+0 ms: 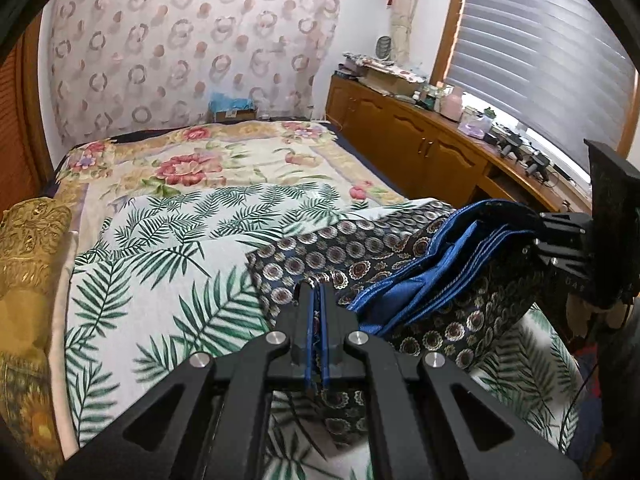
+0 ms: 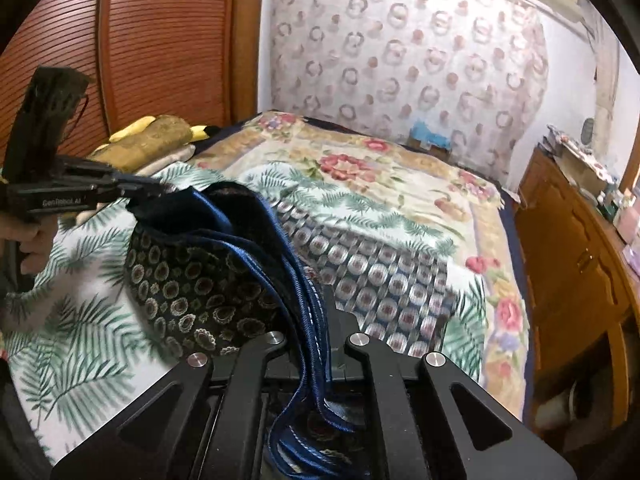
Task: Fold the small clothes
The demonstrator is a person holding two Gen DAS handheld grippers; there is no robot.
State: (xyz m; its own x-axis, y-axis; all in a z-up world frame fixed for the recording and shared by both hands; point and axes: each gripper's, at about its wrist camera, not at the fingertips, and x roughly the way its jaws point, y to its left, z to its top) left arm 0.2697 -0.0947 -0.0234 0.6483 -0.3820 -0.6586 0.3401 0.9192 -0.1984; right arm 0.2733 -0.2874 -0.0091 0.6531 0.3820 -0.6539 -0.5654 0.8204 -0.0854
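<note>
The patterned shorts [image 1: 360, 252] hang just above the bed [image 1: 192, 168], blue waistband [image 1: 440, 264] stretched between both grippers. Left gripper [image 1: 317, 292] and right gripper [image 2: 320, 308] each have jaws clamped on that edge. The leaf-print sheet [image 1: 160, 264] lies open beyond.

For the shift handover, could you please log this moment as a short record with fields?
setting: bed with a floral cover, palm-leaf sheet on top
garment: dark medallion-print cloth with blue trim, lifted off the sheet
left gripper: jaws shut on the blue-trimmed edge
right gripper: jaws shut on the blue-trimmed edge
fold: not yet laid flat, cloth hangs between both grippers
side: wooden cabinets
</note>
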